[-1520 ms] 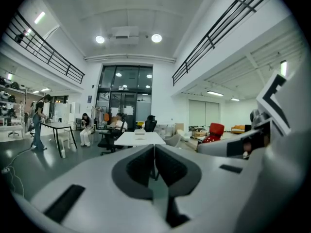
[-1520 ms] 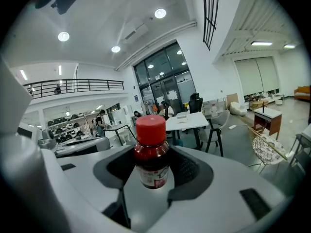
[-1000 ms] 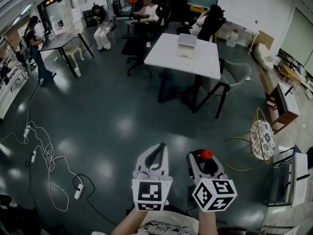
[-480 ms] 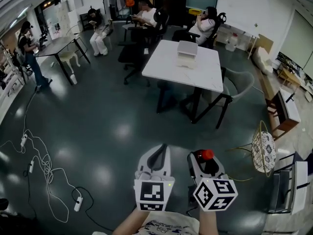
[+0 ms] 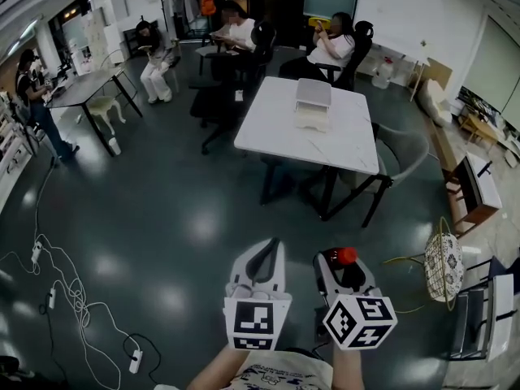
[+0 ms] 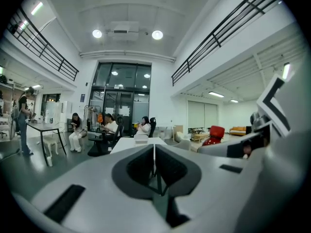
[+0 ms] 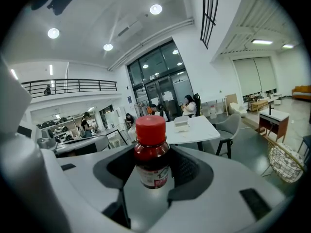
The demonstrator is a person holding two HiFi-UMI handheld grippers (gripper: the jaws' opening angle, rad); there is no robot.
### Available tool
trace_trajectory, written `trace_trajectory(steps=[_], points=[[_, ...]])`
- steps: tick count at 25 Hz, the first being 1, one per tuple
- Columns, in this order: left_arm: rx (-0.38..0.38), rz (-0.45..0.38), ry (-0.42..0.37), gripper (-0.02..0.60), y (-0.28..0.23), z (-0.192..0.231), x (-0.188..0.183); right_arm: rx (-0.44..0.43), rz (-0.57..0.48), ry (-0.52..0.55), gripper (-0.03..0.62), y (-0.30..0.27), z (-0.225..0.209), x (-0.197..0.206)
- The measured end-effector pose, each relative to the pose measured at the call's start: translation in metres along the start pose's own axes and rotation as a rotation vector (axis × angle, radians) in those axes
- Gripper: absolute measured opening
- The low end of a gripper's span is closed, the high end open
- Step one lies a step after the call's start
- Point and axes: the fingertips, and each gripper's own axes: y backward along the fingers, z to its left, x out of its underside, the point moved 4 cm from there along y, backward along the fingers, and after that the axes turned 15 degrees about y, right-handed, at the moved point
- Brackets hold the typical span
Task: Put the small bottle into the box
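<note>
Carrying step: the small bottle (image 7: 151, 152) stands clamped upright in the right gripper (image 5: 340, 260).
The box (image 5: 313, 102) sits on a table (image 5: 341, 140) well ahead; the left gripper (image 5: 262, 254) is closed on nothing. Next, probably: approach, then lower it in.

The hall is bright, lit from above by round ceiling lights (image 6: 157, 34). In the head view the dark floor (image 5: 162, 185) is shiny and shows soft white spots of glare. The white table (image 5: 341, 136) glows, and a dark shadow sits under it. All three pictures bend like a fish bowl, so the straight rails (image 6: 228, 23) curve near the edges. Both gripper views have black corners. Up close, the left gripper (image 6: 154, 149) looks soft and blurry, with grey shade in its hollow. The small bottle (image 7: 151, 144) in the right gripper (image 7: 152, 161) looks clear, and its red cap is bright.
</note>
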Motion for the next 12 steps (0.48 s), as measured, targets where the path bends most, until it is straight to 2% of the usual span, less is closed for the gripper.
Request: trace_trajectory(steps=[5, 12], points=[[0.007, 0.01, -0.004, 0.02, -0.024, 0.028, -0.005, 0.013, 0.006, -0.005, 0.23, -0.032, 0.006, -0.005], [0.013, 0.041, 0.013, 0.02, -0.05, 0.045, -0.006, 0.026, 0.042, -0.014, 0.23, -0.061, 0.0, -0.008]])
